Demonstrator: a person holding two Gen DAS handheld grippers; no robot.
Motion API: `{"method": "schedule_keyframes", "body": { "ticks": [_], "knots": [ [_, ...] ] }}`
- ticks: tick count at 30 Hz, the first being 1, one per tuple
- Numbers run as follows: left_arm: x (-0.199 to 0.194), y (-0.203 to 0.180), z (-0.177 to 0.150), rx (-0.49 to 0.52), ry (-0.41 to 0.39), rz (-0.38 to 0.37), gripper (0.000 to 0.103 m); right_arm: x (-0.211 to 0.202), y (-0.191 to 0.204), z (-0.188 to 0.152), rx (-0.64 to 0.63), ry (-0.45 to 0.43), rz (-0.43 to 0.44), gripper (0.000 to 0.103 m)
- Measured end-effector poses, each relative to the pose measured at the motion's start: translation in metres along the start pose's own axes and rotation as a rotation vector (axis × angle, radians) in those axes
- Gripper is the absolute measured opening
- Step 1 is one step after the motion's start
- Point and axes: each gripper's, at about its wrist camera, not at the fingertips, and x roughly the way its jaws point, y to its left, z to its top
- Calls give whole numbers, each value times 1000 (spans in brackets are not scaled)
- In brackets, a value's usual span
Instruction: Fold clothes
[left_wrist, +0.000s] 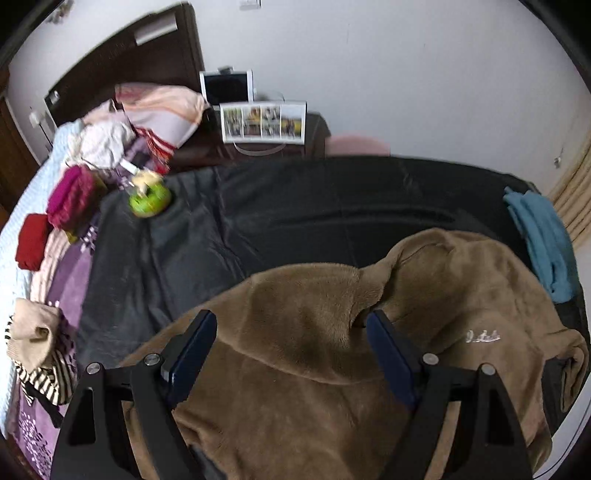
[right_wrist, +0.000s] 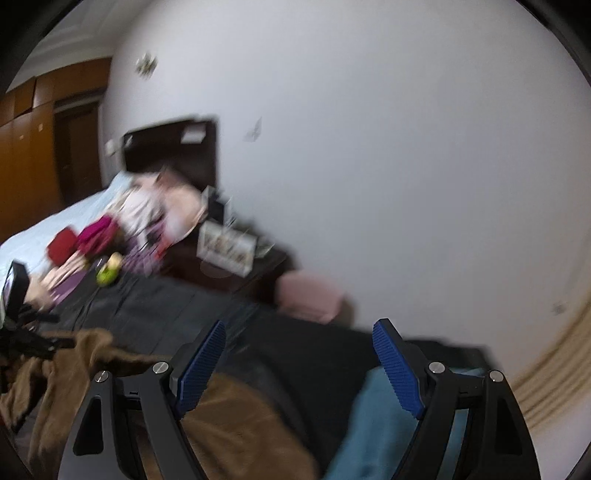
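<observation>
My left fingers (left_wrist: 291, 325) stand wide open, holding nothing, with the brown fleece (left_wrist: 332, 350) lying between and under them on the black sheet (left_wrist: 258, 221). My right fingers (right_wrist: 299, 334) gape empty too: fleece (right_wrist: 229, 417) below-left, teal cloth (right_wrist: 369, 424) below-right.

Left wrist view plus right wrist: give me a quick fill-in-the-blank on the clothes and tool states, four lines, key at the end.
1. The fleece garment under the left tool is ____ in colour.
2. The folded teal garment lies to the ____ of the fleece garment in the left wrist view.
3. The jaws of the right tool stand ____, with nothing between them.
4. The green toy sits on the ____ sheet.

Missing words: brown; right; open; black
</observation>
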Motion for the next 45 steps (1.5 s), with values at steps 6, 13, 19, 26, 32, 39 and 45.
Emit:
{"method": "schedule_keyframes", "body": {
  "ticks": [6, 13, 19, 26, 32, 39, 45],
  "knots": [
    [40, -13, -3, 23, 77, -4, 86, 97, 40, -46, -33, 151, 114, 84],
    [82, -16, -6, 0, 146, 45, 86, 172, 70, -78, -19, 308, 242, 84],
    [92, -19, 3, -1, 103, 149, 86, 217, 101, -103, -127, 425, 178, 84],
    [98, -8, 21, -97, 30, 172, 80, 235, 104, -117, -176, 472, 156, 84],
    [111, -5, 32, -154, 20, 97, 35, 227, 115, -119, -234, 402, 206, 29],
    [98, -4, 54, -221, -93, 22, 17, 220, 99, -85, -191, 207, 18, 19],
    [134, -16, 71, -192, -39, 101, 23, 237, 98, -79, -185, 179, -68, 19]
  ]
}}
